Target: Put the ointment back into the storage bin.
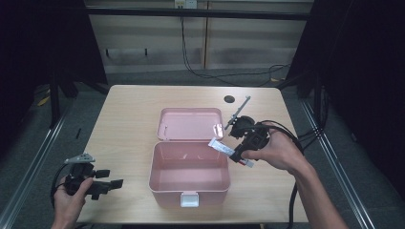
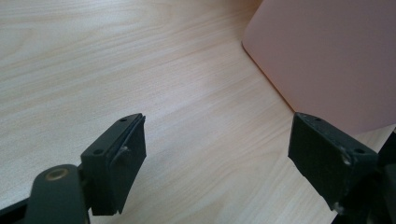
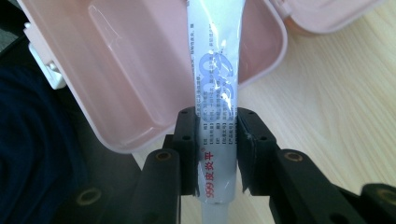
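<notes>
The white tube is sitting pinched between the right gripper's jaws, its far end reaching out over the open pink box ahead of them, while the left gripper is hanging with jaws spread wide over bare table, nothing between them.

glossy pink plastic box, matt wood-grain table
</notes>
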`<state>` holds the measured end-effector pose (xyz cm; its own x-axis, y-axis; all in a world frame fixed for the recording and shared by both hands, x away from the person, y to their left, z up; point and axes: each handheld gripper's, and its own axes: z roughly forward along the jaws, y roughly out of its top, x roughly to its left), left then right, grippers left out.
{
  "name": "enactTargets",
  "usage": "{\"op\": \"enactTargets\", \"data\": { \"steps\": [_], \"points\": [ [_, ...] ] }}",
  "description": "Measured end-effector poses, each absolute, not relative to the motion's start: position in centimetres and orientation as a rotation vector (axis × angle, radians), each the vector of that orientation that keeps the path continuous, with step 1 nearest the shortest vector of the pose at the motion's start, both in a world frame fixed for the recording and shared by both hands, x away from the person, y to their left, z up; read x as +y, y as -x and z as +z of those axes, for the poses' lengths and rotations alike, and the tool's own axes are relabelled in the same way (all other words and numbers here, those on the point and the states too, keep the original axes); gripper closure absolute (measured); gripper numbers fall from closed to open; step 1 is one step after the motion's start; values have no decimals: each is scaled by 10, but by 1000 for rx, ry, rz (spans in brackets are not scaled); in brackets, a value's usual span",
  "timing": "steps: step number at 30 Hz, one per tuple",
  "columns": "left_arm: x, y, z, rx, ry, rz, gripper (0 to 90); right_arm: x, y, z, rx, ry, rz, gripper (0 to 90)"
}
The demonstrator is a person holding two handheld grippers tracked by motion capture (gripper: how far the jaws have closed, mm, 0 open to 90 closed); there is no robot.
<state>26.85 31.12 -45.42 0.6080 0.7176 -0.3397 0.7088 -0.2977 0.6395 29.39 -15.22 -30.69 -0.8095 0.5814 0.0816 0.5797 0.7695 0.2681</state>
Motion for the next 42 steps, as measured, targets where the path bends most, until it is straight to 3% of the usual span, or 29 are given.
{"op": "enactTargets", "data": {
  "steps": [42],
  "points": [
    [312,-267,-453,1108,-2037,13,190,-68,-301,-329,3139,-628,350,715]
  ]
}}
